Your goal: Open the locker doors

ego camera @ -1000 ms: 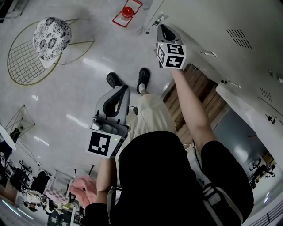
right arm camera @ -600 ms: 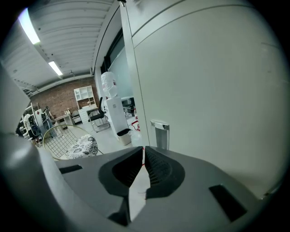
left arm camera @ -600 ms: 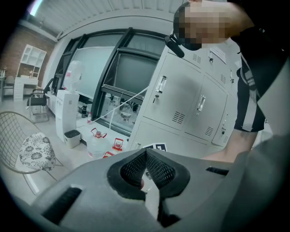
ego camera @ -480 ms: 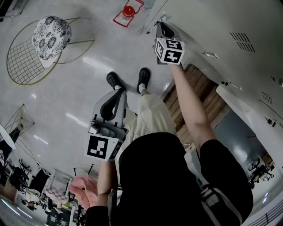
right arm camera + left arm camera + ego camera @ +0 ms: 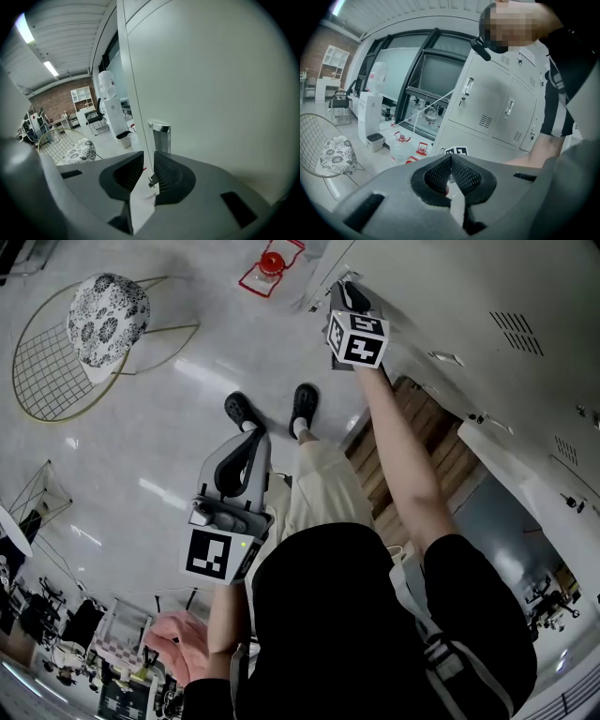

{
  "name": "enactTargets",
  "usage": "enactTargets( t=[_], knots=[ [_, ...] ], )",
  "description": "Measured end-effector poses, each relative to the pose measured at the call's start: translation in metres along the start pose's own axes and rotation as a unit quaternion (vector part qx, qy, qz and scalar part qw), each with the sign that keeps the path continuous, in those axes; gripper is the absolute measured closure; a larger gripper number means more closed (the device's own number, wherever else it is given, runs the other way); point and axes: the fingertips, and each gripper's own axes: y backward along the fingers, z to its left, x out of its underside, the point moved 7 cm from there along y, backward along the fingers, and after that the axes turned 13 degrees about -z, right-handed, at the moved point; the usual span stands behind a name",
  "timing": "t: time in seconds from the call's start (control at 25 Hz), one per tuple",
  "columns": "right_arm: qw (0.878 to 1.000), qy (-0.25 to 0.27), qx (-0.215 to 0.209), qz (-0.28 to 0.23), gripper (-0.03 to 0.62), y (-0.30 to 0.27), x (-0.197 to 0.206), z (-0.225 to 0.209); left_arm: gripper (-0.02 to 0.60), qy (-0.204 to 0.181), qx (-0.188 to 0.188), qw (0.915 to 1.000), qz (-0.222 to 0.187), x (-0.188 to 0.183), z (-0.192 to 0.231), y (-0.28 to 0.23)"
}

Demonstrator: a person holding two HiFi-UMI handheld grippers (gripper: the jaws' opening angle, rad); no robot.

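Note:
A bank of pale grey lockers (image 5: 525, 296) fills the right of the head view. My right gripper (image 5: 345, 292) is stretched out to one locker door near its chrome handle (image 5: 160, 136). In the right gripper view the door's edge (image 5: 136, 117) and a small metal key tab (image 5: 151, 180) lie in the narrow gap between the jaws. The right gripper's (image 5: 149, 159) jaws are opening, and no pad visibly presses the tab. My left gripper (image 5: 251, 435) hangs low over the floor, away from the lockers. Seen from its own camera, the left gripper (image 5: 451, 158) is shut on nothing.
Another locker door (image 5: 525, 484) stands open at the right, beside brown wooden boards (image 5: 422, 427). A wire chair with a patterned cushion (image 5: 108, 320) and a red-capped water bottle (image 5: 270, 263) stand on the floor. A water dispenser (image 5: 370, 108) stands by the windows.
My right gripper has shifted a little further up toward the locker door. The left gripper has barely moved.

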Motion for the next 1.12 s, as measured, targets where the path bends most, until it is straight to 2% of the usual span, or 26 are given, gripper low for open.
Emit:
enactTargets(
  t=[0.6,1.12],
  knots=[
    [1.0,-0.003,0.023,0.012,0.466,-0.018,0.004,0.005,0.565,0.0,0.002,1.0,0.009,0.007,-0.007,0.005],
    [0.999,0.009,0.037,0.019,0.46,-0.025,0.005,0.007,0.565,0.003,-0.002,1.0,0.001,0.006,-0.005,0.009]
  ],
)
